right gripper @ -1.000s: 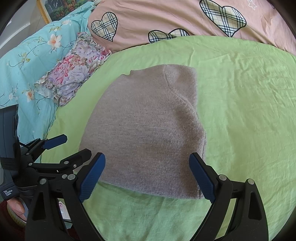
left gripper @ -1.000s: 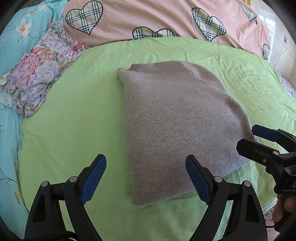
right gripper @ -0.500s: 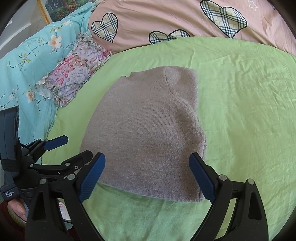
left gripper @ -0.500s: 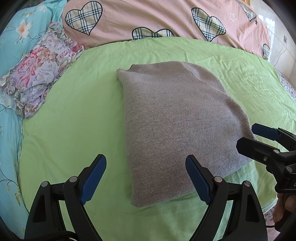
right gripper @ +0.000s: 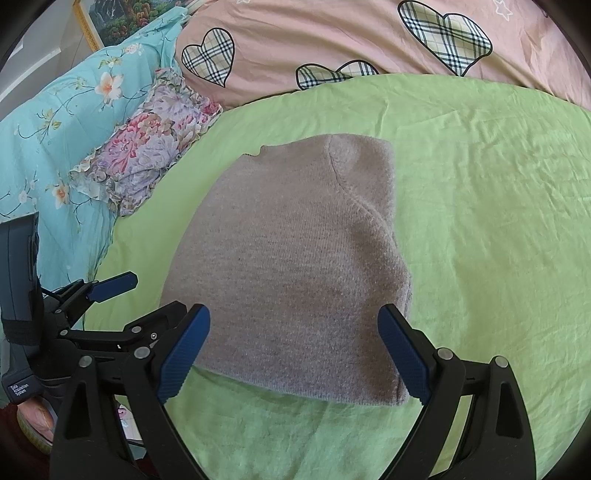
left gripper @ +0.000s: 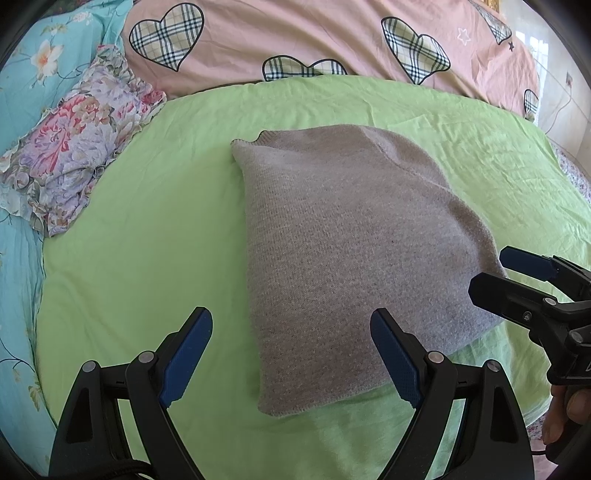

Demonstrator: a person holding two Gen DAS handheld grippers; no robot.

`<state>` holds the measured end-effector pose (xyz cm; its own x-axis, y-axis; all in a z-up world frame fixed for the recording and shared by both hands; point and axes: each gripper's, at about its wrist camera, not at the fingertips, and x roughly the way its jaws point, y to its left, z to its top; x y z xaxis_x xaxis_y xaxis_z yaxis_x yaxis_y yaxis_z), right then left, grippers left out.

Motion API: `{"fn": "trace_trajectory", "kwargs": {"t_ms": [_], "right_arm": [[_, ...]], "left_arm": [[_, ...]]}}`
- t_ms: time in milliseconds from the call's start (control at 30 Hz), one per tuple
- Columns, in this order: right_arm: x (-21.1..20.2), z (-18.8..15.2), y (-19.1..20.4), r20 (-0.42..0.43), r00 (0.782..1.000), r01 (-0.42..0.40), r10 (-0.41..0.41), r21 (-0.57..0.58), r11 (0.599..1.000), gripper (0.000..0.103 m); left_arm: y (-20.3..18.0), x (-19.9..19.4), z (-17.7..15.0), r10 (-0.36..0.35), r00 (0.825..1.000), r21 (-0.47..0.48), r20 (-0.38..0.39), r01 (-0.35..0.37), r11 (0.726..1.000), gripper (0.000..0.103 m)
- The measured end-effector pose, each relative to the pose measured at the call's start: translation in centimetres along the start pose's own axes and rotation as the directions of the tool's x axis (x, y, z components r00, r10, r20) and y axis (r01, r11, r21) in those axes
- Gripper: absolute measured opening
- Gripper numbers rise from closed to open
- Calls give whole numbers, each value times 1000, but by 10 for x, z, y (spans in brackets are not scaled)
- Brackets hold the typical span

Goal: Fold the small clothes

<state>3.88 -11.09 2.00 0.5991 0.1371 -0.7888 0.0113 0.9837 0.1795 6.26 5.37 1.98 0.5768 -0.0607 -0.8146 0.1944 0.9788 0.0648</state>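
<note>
Spread across the bed, a light green sheet (left gripper: 155, 229) carries my one garment: a grey knitted sweater (left gripper: 343, 251), already folded into a thick block, lying at centre frame in both views. It looks soft, light and floppy (knit like this sags and stretches if lifted by one point), so I would pinch it at the near hem corners, low in the frame, one per tool. My left tool (left gripper: 291, 354) hangs wide open and empty just short of the near edge; my right tool (right gripper: 293, 352) likewise, over the hem. Bare sheet lies open at frame right. A floral cushion (left gripper: 70, 166) sits upper left, well apart, and a pink heart-print quilt (left gripper: 325, 33) borders the top.
</note>
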Motion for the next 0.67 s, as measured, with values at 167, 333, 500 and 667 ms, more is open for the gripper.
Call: {"fn": "trace_trajectory", "kwargs": {"t_ms": [167,333,500,667], "right_arm": [[0,7,1,4,1000,1,-1,-10,1000,92],[1,10,0,8,1000,4,-4,-7,1000,92],[1,13,-2,19,1000,5,-5,-8,1000,93],[1,12,-3,19,1000,1,-1,-7,1000,93]], "left_arm": [[0,-1,1,17,1000,-3,12,-17,1000,88],[7,-2,4,30,999,-22,27,-29,999,88],[18,-2,10,46,998,-50,30,-44,998,88],[18,-3,9,57,998,-56,33,-55,997,88]]}}
